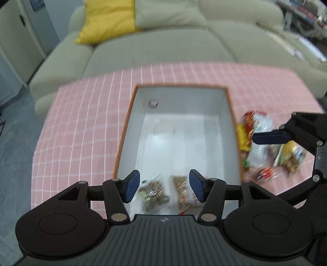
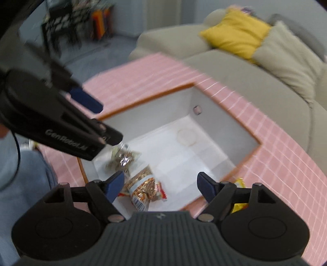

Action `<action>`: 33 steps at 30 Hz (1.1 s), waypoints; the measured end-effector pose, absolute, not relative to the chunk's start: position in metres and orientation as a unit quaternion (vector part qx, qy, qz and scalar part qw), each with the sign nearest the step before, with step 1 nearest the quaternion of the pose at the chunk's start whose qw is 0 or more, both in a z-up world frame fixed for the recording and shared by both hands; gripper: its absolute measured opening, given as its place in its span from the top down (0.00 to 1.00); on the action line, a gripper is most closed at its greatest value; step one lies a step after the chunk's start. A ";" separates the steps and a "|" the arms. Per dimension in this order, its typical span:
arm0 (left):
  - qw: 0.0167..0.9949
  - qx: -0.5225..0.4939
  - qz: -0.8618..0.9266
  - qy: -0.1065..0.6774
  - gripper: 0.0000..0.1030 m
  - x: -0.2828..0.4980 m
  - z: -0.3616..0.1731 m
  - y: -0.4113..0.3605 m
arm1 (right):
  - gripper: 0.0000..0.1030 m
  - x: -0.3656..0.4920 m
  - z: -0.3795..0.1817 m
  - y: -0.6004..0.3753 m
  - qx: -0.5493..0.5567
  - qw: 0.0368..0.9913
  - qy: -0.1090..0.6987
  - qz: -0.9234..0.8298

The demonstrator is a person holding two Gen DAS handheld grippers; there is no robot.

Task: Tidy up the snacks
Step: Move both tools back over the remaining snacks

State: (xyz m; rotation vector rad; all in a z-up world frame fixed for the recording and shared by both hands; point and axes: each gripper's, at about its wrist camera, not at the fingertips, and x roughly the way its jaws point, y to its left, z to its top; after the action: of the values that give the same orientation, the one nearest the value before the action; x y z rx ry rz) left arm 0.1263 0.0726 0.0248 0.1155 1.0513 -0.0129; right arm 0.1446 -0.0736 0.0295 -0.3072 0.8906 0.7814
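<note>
Snack packets (image 1: 169, 192) at box's (image 1: 233, 122) near edge, seemingly loose; both hand-held grippers (image 1: 164, 187) (image 2: 160, 185) released.

sofa (image 1: 155, 53) beige | cushion (image 1: 106, 20) yellow | shelf (image 2: 61, 18), blurred, maybe books

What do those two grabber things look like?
Both the left gripper and the right gripper are black plastic with ribbed bodies, silver bolts and dark blue finger pads. One side reads "GenRobot.AI" in grey letters.
</note>
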 end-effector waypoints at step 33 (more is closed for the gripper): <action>0.875 -0.089 -0.031 0.476 0.48 0.062 -0.090 -0.045 | 0.35 0.044 -0.056 -0.229 -0.074 0.894 0.407 0.172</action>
State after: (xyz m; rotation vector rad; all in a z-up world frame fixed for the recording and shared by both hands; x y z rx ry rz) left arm 0.0616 -0.0451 -0.0903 -0.1852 0.9930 -0.0650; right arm 0.0441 -0.2290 -0.0561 -0.1544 0.8441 0.3577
